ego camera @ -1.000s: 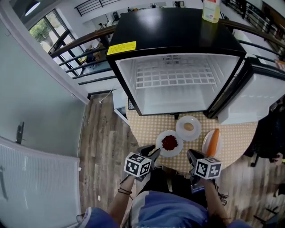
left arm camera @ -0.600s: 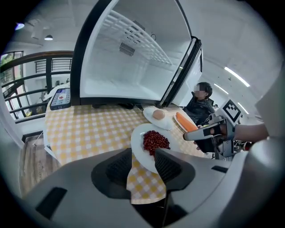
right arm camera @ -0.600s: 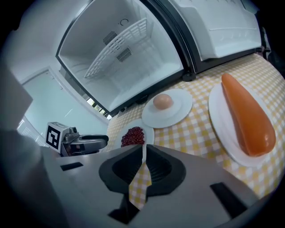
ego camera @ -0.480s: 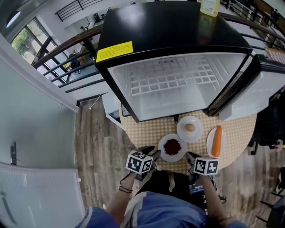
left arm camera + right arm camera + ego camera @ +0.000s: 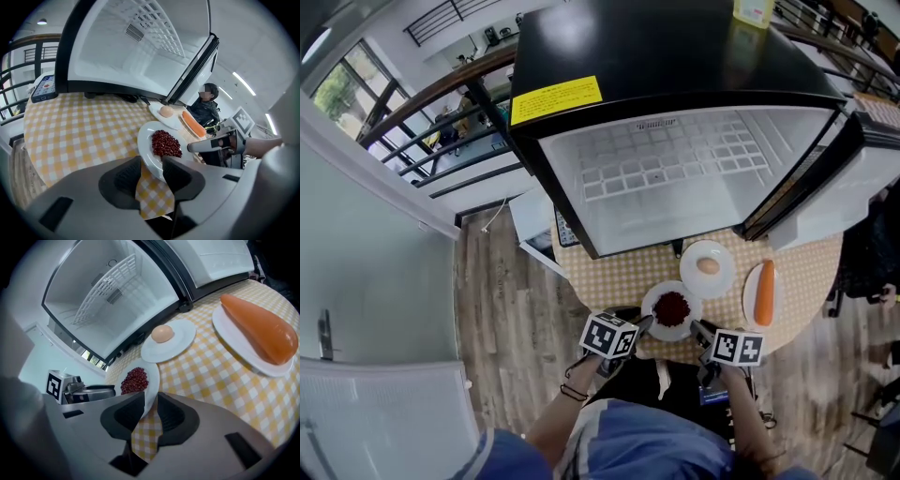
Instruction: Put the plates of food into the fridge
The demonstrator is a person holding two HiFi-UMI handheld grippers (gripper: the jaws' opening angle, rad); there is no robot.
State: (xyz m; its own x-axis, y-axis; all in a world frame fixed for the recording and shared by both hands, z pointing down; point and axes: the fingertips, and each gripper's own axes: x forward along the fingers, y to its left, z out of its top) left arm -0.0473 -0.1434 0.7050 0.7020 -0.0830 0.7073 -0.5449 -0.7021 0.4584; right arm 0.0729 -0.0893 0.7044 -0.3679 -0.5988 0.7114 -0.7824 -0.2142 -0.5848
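A white plate of red beans sits at the near edge of the yellow checked table. My left gripper is at its left rim, jaws apart, with the rim between them. My right gripper is at the right rim. Its jaws are opening, and the rim lies between them with cloth showing in the gap. Behind stand a plate with an egg and a plate with a carrot. The fridge stands open and bare inside.
The fridge door swings out at the right, over the table's edge. A wire shelf sits high in the cavity. A phone lies on the table's left. A bottle stands on the fridge. A person is beyond the table.
Both grippers have moved forward and closed in on the bean plate from either side. The right gripper's jaws have come apart. The plates have not shifted on the table.
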